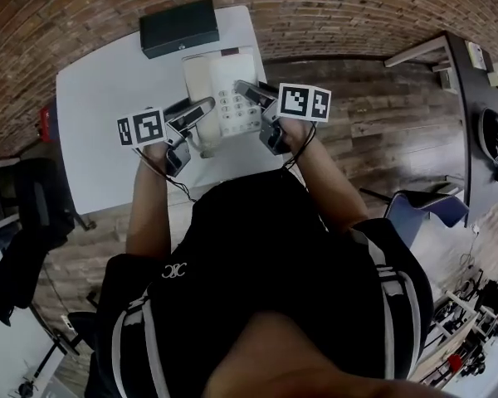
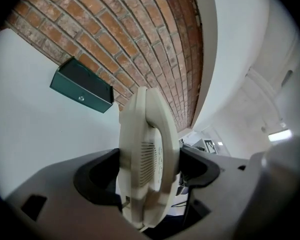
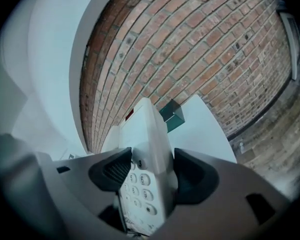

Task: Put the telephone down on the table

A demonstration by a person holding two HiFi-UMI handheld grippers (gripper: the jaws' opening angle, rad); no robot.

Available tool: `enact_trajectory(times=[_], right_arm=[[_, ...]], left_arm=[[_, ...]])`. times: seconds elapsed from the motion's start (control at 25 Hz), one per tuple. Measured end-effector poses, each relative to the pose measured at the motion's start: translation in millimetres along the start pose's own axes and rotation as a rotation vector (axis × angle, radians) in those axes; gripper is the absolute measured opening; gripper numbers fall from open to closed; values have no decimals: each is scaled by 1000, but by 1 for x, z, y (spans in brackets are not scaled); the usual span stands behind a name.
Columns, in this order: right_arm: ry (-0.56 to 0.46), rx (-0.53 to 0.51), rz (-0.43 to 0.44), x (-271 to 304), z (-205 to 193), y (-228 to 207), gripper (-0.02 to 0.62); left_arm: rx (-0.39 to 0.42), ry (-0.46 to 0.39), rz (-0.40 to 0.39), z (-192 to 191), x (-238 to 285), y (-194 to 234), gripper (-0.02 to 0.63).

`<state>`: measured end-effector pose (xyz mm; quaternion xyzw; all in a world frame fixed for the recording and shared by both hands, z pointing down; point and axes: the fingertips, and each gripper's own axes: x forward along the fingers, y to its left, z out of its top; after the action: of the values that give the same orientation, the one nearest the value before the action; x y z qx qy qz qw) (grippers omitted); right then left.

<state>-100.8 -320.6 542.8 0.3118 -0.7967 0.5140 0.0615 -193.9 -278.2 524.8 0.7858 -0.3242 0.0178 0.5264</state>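
Note:
A cream desk telephone (image 1: 228, 98) with a keypad hangs above the near part of the white table (image 1: 108, 106), held from both sides. My left gripper (image 1: 201, 113) is shut on its left edge, where the handset (image 2: 146, 159) fills the space between the jaws. My right gripper (image 1: 251, 94) is shut on the right edge; the telephone's keypad side (image 3: 142, 184) sits between its pads. The phone's underside is hidden.
A dark green box (image 1: 179, 26) lies at the table's far edge against the brick wall (image 1: 357, 7). Wooden floor (image 1: 382, 123) lies to the right, with a blue chair (image 1: 423, 210) and a dark desk (image 1: 473, 114). A black chair (image 1: 25, 214) stands at left.

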Motion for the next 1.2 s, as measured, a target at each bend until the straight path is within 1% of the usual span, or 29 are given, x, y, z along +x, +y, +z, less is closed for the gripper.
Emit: enact_trajectory(times=[0.16, 0.36, 0.64, 0.84, 1.08, 1.2], right_arm=[[25, 30, -37, 13, 4, -32, 233], [57, 83, -67, 30, 2, -67, 233], [75, 146, -82, 55, -1, -104, 233], [104, 164, -95, 68, -2, -120, 233], [148, 163, -121, 84, -6, -135, 233], [155, 171, -126, 90, -6, -139, 233]], left_arm=[[-46, 28, -10, 1, 26, 24, 374], [-94, 64, 5, 0, 50, 53, 374], [-137, 72, 36, 3, 74, 89, 374], [-167, 51, 44, 3, 83, 106, 374], [-214, 61, 61, -1, 92, 127, 374], [-219, 60, 69, 1, 94, 133, 374]])
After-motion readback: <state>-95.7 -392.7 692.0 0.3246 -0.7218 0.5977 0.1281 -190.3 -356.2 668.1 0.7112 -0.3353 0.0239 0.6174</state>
